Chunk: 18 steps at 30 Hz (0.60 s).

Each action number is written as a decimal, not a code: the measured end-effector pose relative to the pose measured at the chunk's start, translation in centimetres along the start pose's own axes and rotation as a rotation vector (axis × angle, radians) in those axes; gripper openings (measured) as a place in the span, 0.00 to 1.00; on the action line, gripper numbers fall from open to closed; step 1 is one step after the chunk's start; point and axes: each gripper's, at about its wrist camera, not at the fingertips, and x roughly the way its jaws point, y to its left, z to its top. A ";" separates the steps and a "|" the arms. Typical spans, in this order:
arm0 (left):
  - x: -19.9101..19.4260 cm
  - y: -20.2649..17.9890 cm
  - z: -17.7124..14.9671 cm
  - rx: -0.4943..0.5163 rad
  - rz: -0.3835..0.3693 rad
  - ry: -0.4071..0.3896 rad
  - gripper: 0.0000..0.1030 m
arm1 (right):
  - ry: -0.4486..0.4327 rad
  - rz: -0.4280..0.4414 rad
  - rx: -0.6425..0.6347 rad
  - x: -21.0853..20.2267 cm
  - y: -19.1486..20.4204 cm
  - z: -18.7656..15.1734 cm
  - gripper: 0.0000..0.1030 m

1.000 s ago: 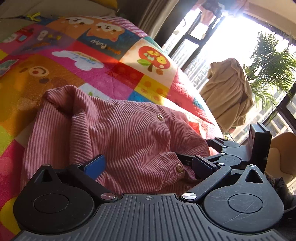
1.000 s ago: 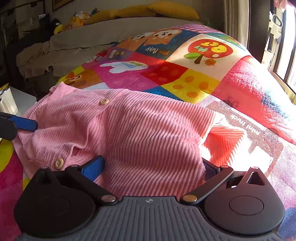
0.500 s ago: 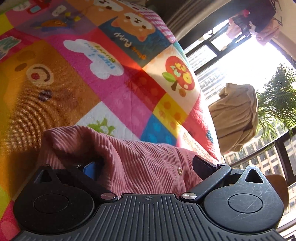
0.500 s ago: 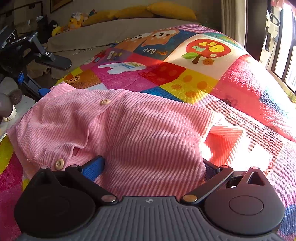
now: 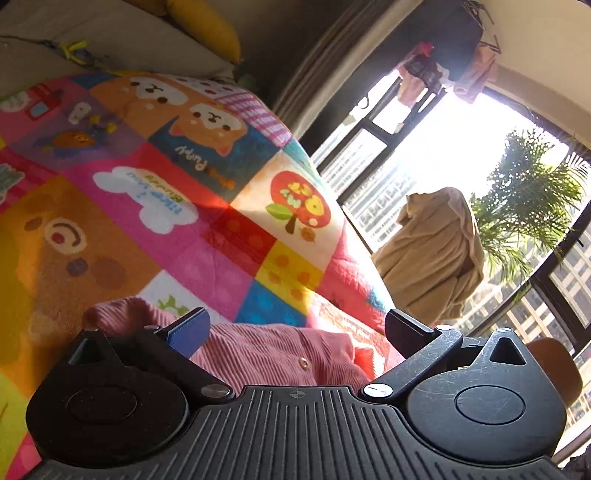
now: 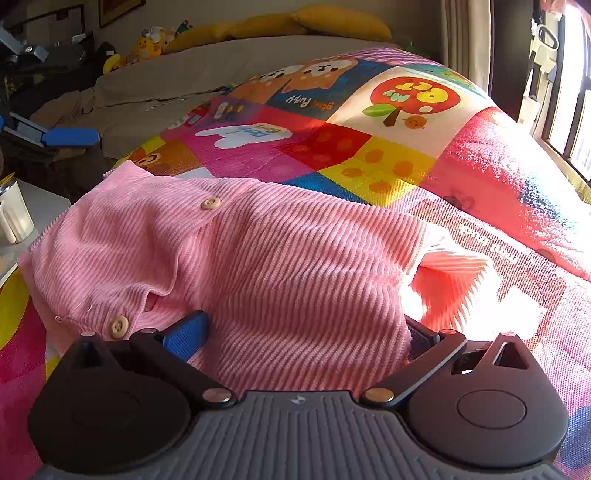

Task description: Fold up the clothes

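A pink ribbed cardigan (image 6: 258, 266) with wooden buttons lies folded on the colourful patchwork blanket (image 6: 369, 158). My right gripper (image 6: 303, 332) is open, its jaws spread wide with the cardigan's near edge lying between them. My left gripper (image 5: 295, 325) is open and empty, lifted above the cardigan (image 5: 266, 350), which shows just below its fingers. The left gripper's blue pad also shows at the far left of the right wrist view (image 6: 70, 136), clear of the cloth.
A white mug (image 6: 13, 210) stands on a grey side table at the left. Yellow pillows (image 6: 332, 18) and soft toys lie at the bed's head. A beige garment (image 5: 436, 258) hangs by the window at the right.
My left gripper has let go of the cardigan's left side and lifted up and away from it. The right gripper has stayed in place.
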 end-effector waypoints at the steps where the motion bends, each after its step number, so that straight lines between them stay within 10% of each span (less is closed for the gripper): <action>1: 1.4 0.1 -1.2 -0.006 0.014 0.035 1.00 | 0.002 0.005 0.001 0.0 -0.1 0.0 1.00; 7: 4.4 2.4 -3.7 -0.078 0.114 0.042 1.00 | -0.034 0.072 0.039 -2.0 -1.9 0.7 1.00; 14: 3.8 2.6 -3.8 -0.088 0.095 0.025 1.00 | -0.129 -0.366 -0.096 -2.0 -2.6 2.9 1.00; 18: 2.7 0.3 -4.2 0.014 0.114 0.007 1.00 | -0.001 -0.412 -0.117 0.8 -3.7 1.9 1.00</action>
